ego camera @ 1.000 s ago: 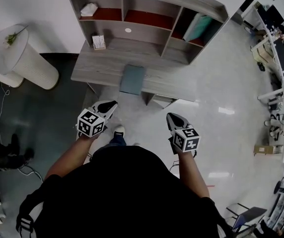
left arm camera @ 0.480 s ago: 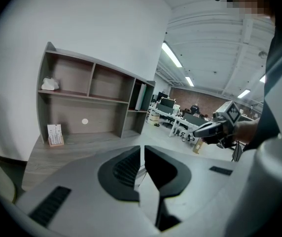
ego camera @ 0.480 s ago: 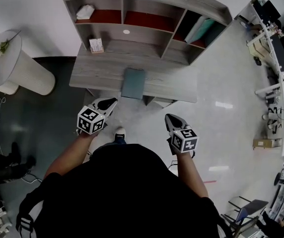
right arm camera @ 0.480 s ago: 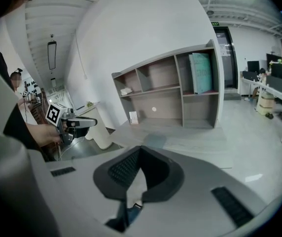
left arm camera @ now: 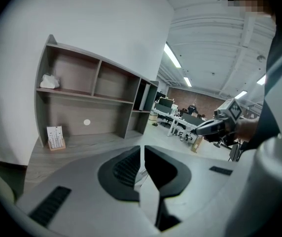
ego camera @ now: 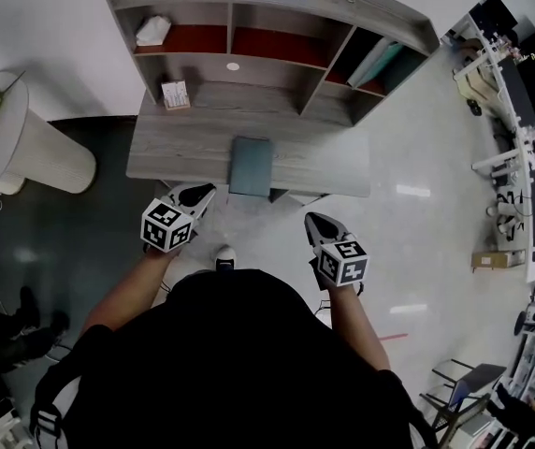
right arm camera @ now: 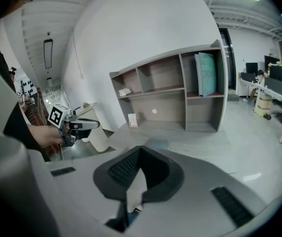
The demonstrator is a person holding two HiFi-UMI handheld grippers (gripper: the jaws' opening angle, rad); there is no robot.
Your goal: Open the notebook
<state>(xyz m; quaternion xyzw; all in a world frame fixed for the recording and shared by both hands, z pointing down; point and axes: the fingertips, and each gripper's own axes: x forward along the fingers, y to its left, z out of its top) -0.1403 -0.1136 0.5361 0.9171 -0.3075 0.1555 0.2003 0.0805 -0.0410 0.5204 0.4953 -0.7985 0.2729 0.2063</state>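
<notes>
Both forearms out in front of the body, elbows bent, one claw in each hand.

Left claw [ego camera: 208, 192]: aims forward and a little down, tip close to the near edge of the worktop [ego camera: 179, 152]. Shut, just a thin slit between the jaws, nothing inside.

Right claw [ego camera: 313, 219]: aims much the same way, a bit further back from that edge, over the shiny floor [ego camera: 417, 241]. Shut too, nothing inside.

Notebook [ego camera: 251, 166]: lies flat and closed at the middle of the worktop's near edge, ahead of both claws and between them, touched by neither. Bare wood on both sides of it.

Shelf unit [ego camera: 277, 36] along the back of the worktop. Small card stand [ego camera: 174, 94] under it, well to the left of the notebook.

Round white stand [ego camera: 34, 143] off to the left, well apart. Open floor to the right of the worktop.
</notes>
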